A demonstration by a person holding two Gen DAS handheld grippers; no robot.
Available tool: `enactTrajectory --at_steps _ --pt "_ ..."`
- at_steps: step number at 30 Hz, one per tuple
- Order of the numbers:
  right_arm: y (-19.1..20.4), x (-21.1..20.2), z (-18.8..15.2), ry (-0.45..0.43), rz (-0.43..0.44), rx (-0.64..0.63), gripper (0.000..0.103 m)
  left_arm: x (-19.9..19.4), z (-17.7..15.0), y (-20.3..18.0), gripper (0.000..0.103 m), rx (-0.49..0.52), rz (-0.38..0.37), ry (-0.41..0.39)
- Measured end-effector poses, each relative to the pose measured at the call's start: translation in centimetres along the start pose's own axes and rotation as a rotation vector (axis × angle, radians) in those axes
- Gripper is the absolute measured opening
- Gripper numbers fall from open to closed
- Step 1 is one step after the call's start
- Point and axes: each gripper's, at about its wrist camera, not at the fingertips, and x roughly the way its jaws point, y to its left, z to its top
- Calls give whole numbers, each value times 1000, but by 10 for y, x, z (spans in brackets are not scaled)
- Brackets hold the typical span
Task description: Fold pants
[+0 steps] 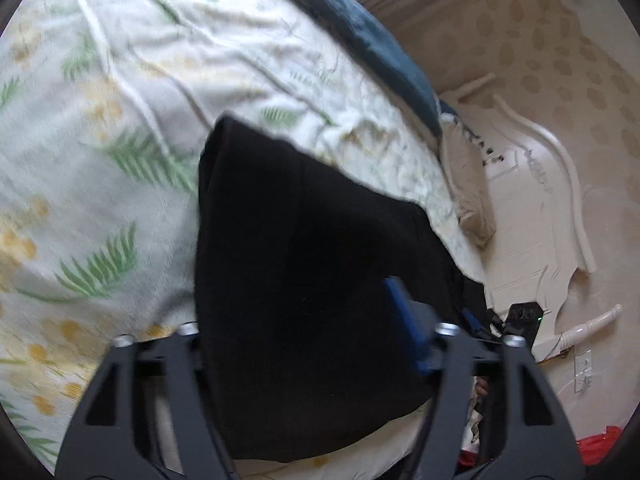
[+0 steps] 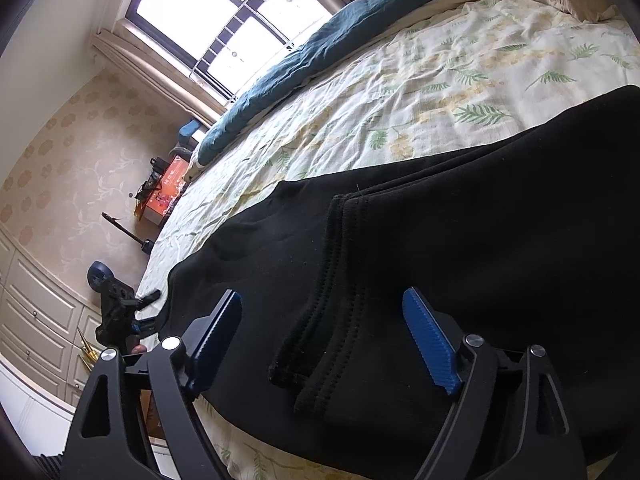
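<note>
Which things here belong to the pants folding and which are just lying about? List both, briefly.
Belongs to the job:
black pants, laid on the bed
floral bedsheet, the folding surface
left gripper, pants between its jaws
right gripper, open over the cuffs

Just lying about:
blue blanket
beige pillow
orange box

Wrist views — close, downward, same bed

Left hand-held gripper: one fingertip buried under black pants, grip unclear. Bedspread smeared by blur. Pants cut off at right picture edge.
</note>
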Motion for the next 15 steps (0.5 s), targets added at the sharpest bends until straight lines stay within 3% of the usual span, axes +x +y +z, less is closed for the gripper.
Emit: enactTrajectory --at_steps 1,3,5,10,15 --pt "1 1 0 -3 -4 -4 85 2 -1 -3 53 22 9 2" --pt "3 2 -2 -9 -20 -20 85 4 0 0 31 -21 -8 15" --pt "5 2 -2 -17 -31 -29 85 3 0 3 17 -66 -40 17" --pt "5 -2 -4 -41 -26 -26 85 -9 -1 -26 14 -13 11 -9" --pt "6 -14 -3 -63 -17 18 85 -26 5 -89 14 70 -14 -56"
